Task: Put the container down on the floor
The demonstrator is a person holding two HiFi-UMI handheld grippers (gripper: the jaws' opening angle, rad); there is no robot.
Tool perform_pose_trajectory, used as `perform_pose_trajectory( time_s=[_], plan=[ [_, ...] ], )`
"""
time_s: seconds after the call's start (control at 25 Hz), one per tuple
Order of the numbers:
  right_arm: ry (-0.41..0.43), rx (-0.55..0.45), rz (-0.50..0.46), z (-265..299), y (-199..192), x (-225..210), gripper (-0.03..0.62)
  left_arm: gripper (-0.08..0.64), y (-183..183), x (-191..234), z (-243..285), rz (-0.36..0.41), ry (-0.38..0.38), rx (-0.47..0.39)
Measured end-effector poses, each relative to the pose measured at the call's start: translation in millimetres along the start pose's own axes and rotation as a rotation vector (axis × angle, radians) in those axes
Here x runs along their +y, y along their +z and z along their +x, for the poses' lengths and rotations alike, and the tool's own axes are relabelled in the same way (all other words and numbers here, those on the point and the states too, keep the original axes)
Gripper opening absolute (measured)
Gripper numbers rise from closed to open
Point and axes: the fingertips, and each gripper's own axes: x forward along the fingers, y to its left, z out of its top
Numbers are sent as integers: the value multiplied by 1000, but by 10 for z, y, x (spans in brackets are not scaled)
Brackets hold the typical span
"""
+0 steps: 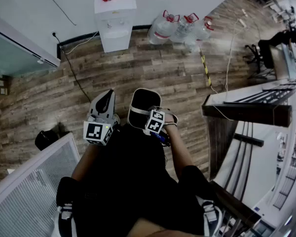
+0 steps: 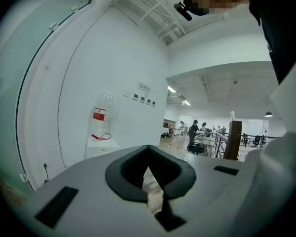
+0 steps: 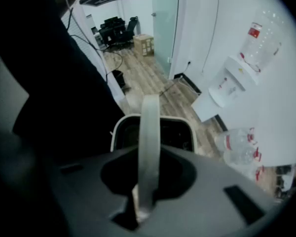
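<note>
A white container with a dark inside hangs in front of the person's legs, above the wood floor. Its flat white handle runs up between the jaws of my right gripper, which points straight down and is shut on it. In the right gripper view the container's rim shows below the gripper. My left gripper is held level to the left of the container, apart from it. Its jaws are together with nothing between them.
A white water dispenser stands against the far wall with three water bottles beside it. A dark desk edge is at the right, a white slatted panel at the lower left, and a black object on the floor.
</note>
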Motion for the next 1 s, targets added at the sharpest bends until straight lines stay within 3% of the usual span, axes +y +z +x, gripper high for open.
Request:
perform_pose_trajectory(
  time_s=[1.0],
  plan=[
    [15,-87,128,-33,-267,-175,58,31,-31,-344,192,-16,48,7]
  ],
)
